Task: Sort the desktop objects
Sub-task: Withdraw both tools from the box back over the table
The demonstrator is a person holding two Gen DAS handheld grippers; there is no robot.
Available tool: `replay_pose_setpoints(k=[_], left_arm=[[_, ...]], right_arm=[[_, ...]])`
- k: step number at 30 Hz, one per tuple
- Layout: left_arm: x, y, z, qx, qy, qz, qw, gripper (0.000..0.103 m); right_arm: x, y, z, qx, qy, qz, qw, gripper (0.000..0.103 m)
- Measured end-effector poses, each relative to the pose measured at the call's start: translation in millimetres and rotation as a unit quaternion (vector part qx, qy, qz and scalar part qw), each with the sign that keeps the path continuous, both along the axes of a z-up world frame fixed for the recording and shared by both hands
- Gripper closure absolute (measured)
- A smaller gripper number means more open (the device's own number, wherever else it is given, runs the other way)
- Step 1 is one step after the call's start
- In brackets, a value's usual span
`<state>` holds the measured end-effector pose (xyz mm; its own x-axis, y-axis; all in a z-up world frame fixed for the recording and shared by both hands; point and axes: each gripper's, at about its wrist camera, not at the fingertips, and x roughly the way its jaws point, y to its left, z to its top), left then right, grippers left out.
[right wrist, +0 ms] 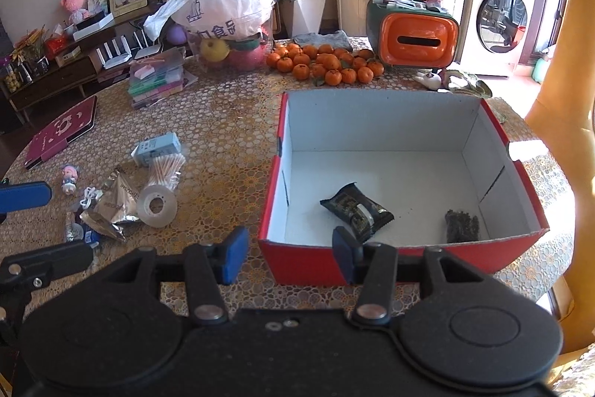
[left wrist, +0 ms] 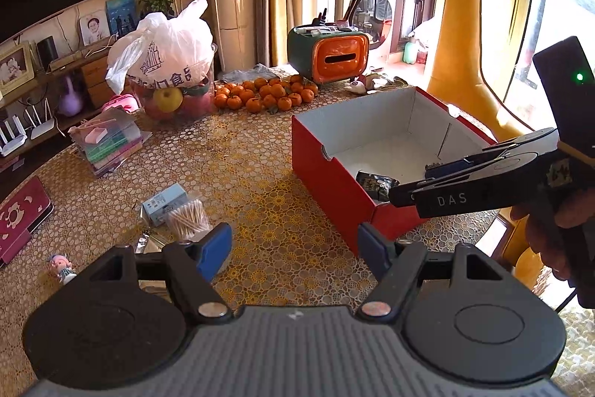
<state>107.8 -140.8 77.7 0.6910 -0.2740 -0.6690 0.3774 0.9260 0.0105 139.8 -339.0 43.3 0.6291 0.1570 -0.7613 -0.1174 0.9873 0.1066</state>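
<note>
Red box (right wrist: pixel 405 261): open-topped, white inside, standing on the patterned tabletop (right wrist: pixel 230 121) toward its right edge. Inside, on the white floor, a dark packet (right wrist: pixel 357 209) lies near the front wall and a small dark bundle (right wrist: pixel 462 226) rests in the front right corner; the two are apart.

Loose items, left of the box toward the near edge of the tabletop: a light blue carton (right wrist: pixel 158 148) touching a pack of cotton swabs (right wrist: pixel 167 170); a roll of clear tape (right wrist: pixel 156 205) just beside a silver foil pouch (right wrist: pixel 115 201); a small figurine (right wrist: pixel 70 178) further left; a maroon case (right wrist: pixel 61 133) near the left edge.

Far edge of the tabletop: a white plastic bag (right wrist: pixel 223 2) over a container of fruit, a heap of tangerines (right wrist: pixel 325 64), an orange-and-green tissue box (right wrist: pixel 414 36), and a stack of clear cases (right wrist: pixel 156 79) on the left.

Left tool (left wrist: pixel 295 250): blue pads spread wide, nothing between them, poised over the tabletop just left of the box's near corner.

Right tool (right wrist: pixel 290 257): blue pads apart and empty, held above the box's near left corner. In the left wrist view, this tool (left wrist: pixel 409 190) reaches over the box's near wall.
</note>
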Motion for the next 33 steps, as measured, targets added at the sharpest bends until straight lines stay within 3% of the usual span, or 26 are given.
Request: replay_pose_setpoints(k=[8, 18, 33], left_arm=[[-14, 35, -5, -0.021, 0.012, 0.019, 0.9995, 0.03], [-26, 82, -20, -0.019, 0.009, 0.057, 0.9982, 0.03], [-30, 141, -61, -0.021, 0.021, 0.11, 0.9935, 0.03]], right_arm=[[-7, 33, 0, 0.011, -0.001, 0.02, 1.0, 0.053], [-6, 76, -8, 0.021, 0.001, 0.045, 0.999, 0.051], [7, 131, -34, 0.019, 0.01, 0.081, 0.996, 0.049]])
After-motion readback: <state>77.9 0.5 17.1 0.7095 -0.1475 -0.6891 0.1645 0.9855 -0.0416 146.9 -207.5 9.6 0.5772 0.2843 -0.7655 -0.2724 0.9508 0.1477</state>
